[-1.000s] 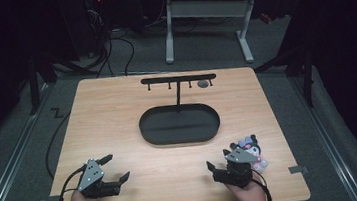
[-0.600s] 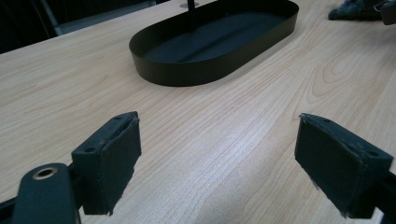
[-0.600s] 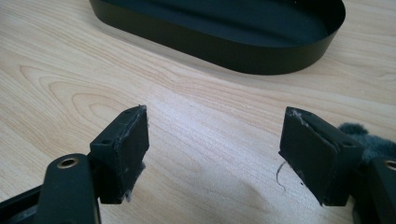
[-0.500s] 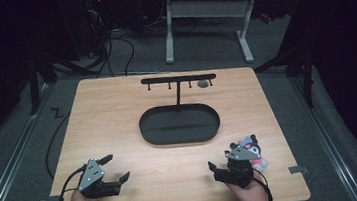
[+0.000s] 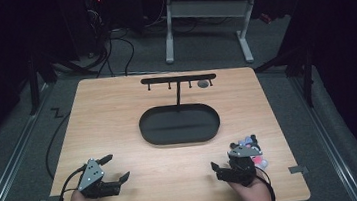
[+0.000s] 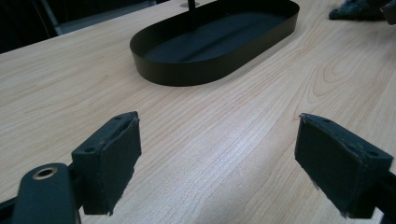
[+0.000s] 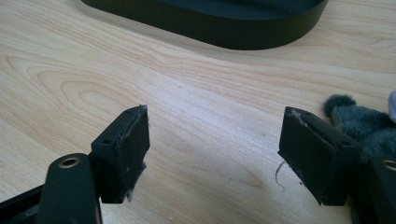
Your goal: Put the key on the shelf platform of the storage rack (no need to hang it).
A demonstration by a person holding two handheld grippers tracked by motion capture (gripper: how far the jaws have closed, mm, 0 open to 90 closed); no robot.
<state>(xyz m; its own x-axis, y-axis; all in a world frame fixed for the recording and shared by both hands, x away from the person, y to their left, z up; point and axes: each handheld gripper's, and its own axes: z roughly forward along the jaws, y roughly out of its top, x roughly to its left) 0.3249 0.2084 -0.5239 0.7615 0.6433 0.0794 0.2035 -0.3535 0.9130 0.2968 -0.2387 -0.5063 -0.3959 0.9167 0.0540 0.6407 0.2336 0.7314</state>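
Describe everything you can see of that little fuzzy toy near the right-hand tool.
The plush toy lies on the wooden table near its right front corner, beside the right gripper, which partly hides it from above. It looks soft and fuzzy, with dark grey fur, a rounded ear-like tip and pink and pale patches. In the right gripper view its grey fur sits just outside the far jaw, not between the open jaws. Its shape is otherwise hard to tell.

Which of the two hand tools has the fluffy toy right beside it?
The right tool: the grey, pink and white plush toy lies beside it, while the left tool has bare wood around.
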